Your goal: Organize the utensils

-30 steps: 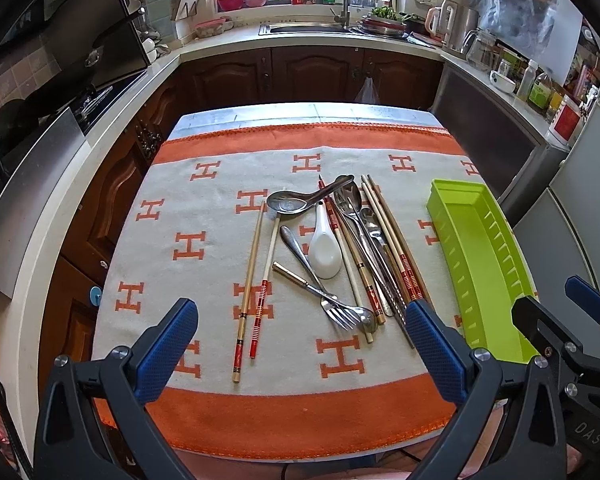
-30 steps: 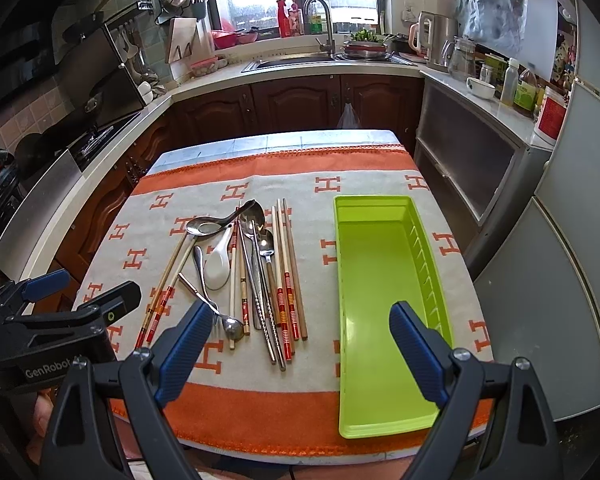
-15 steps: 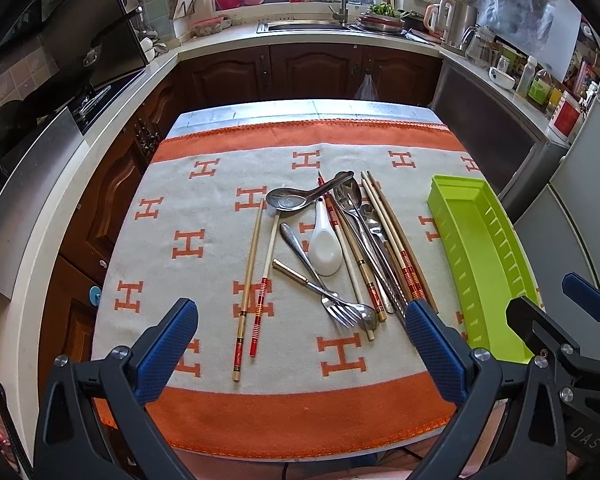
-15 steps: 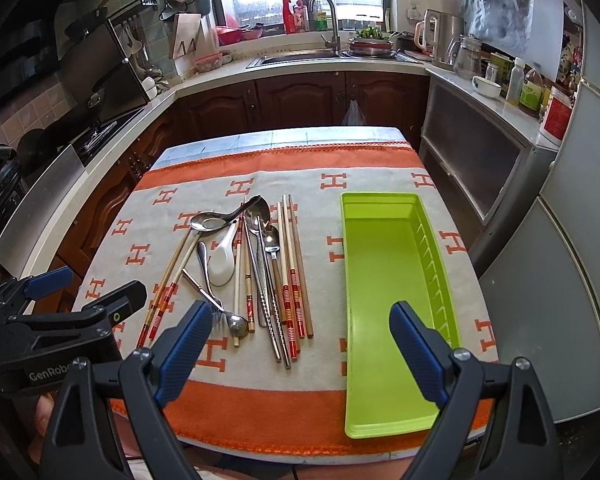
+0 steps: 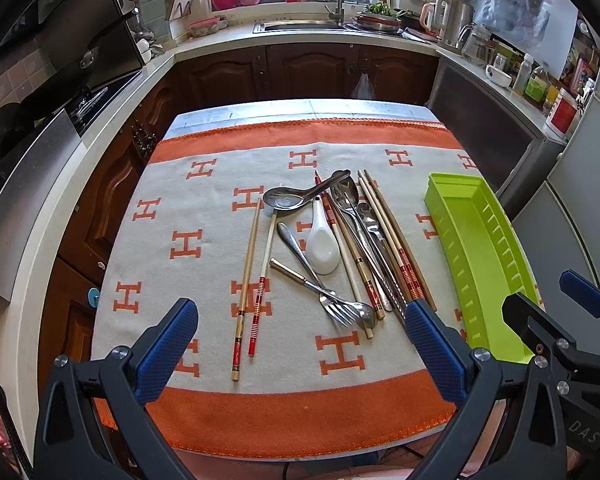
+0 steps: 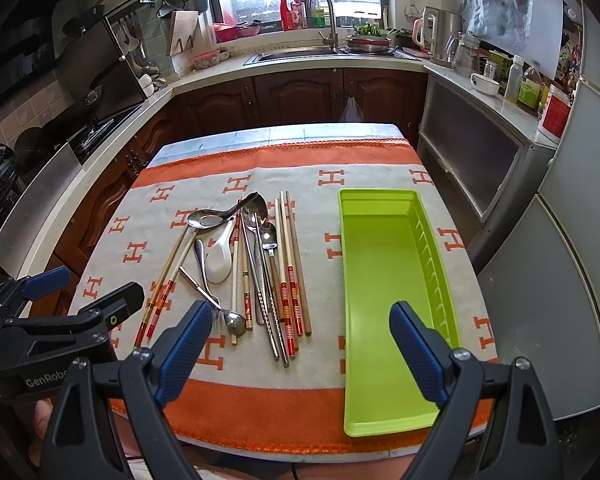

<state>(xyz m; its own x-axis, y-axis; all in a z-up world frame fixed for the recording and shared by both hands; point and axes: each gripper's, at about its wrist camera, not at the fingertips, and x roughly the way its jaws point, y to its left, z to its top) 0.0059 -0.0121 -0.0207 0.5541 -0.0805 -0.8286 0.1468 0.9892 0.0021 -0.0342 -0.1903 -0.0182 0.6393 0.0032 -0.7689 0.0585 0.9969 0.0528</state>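
counted, kind by kind

there are four metal spoons (image 5: 284, 200), one white ceramic spoon (image 5: 322, 248), one fork (image 5: 336, 312) and one green tray (image 5: 472, 240). two wooden chopsticks (image 5: 248, 280) lie clear on the left; the other chopsticks (image 5: 409, 276) overlap too tightly for a sure count, at least five.

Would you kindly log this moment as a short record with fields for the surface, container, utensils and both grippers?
surface: cream and orange H-patterned cloth over the table
container: long lime-green plastic tray, empty, right of the utensils
utensils: loose pile on the cloth, including white ceramic soup spoon, steel fork, red-banded wooden chopsticks
left gripper: open, holding nothing
right gripper: open, holding nothing
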